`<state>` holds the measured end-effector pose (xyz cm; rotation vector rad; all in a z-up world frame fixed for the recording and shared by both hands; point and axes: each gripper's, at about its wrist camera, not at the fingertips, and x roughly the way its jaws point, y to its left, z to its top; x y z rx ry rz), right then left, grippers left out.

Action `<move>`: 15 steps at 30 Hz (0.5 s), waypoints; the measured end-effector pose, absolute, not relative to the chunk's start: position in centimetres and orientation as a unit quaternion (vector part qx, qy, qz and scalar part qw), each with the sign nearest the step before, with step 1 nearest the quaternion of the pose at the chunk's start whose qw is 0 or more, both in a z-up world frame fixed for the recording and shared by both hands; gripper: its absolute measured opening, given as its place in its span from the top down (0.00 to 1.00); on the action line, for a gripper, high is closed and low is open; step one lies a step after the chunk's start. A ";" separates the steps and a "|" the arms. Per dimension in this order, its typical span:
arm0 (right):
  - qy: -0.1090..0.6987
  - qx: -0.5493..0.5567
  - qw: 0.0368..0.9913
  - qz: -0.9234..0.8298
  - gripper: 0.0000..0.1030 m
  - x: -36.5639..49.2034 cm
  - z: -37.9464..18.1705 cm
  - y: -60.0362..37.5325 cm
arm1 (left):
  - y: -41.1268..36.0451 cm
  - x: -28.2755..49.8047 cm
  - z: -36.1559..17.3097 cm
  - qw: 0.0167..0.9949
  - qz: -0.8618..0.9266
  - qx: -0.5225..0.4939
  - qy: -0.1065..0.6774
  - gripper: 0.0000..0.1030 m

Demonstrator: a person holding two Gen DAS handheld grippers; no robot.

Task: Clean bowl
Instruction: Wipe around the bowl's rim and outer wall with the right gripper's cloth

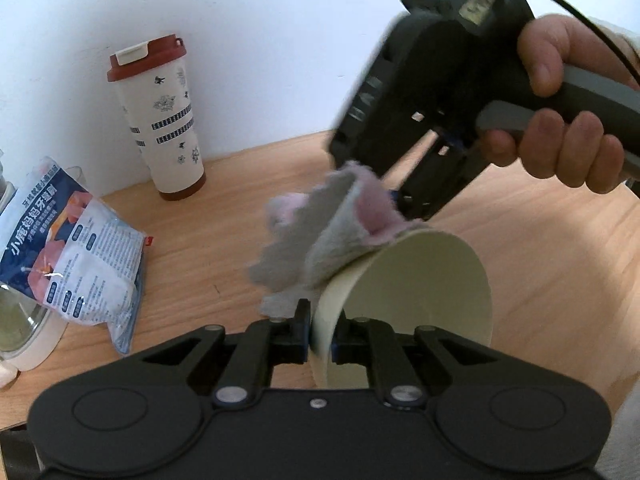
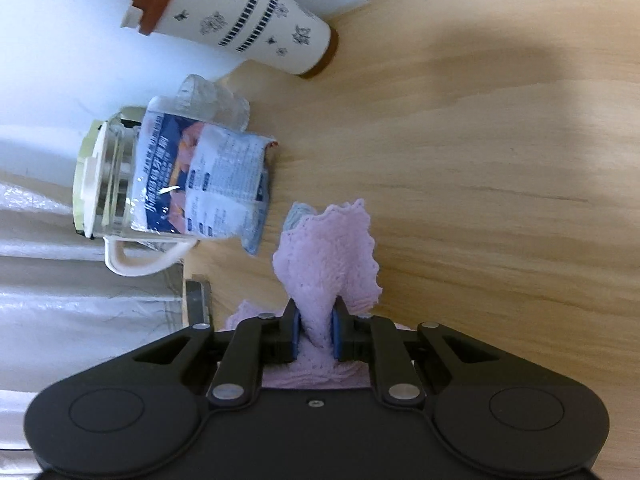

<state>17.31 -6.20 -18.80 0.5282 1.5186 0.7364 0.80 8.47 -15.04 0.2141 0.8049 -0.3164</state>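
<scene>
Bowl (image 1: 424, 280), cream-coloured and tipped on its side with the opening facing the right of the left wrist view, is held above the wooden surface (image 1: 540, 248) by the left gripper (image 1: 320, 334), whose jaws are pinched on the bowl's rim, one finger outside the wall and one inside. A cloth (image 1: 320, 232), grey on one face and pink on the other with a scalloped edge, lies over the top of the rim and hangs down the bowl's outer side. The right gripper (image 2: 314, 336) pinches a bunched fold of the cloth (image 2: 328, 256) between its blue pads, with the rest fanning out ahead of the fingers. In the left wrist view the right gripper (image 1: 394, 196) comes down from the upper right, held by a hand (image 1: 568, 136) on its grey handle. Farther back on the surface, near the white wall, a white tumbler (image 1: 168, 116) with a brown lid stands upright. A blue-and-white packet (image 1: 76, 244) leans against a glass jug (image 2: 104, 176) with a white handle.
</scene>
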 end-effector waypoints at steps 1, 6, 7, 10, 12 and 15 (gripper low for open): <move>0.668 0.230 0.635 0.312 0.84 17.2 -19.1 -6.9 | 8.6 0.8 -15.1 0.901 -0.153 0.102 0.392 0.92; 0.682 0.234 0.637 0.271 0.84 16.5 -20.5 -10.1 | 8.9 0.6 -15.2 0.896 -0.148 0.092 0.408 0.92; 0.685 0.242 0.634 0.265 0.84 16.0 -20.9 -10.8 | 8.9 0.6 -15.2 0.896 -0.147 0.091 0.409 0.92; 0.691 0.248 0.629 0.257 0.84 14.9 -21.7 -11.7 | 8.9 0.5 -15.3 0.894 -0.144 0.090 0.414 0.92; 0.694 0.253 0.626 0.251 0.84 14.8 -22.1 -11.9 | 8.9 0.5 -15.3 0.893 -0.142 0.090 0.417 0.92; 0.691 0.241 0.632 0.254 0.83 15.0 -21.5 -11.4 | 9.1 0.5 -15.4 0.890 -0.138 0.087 0.425 0.91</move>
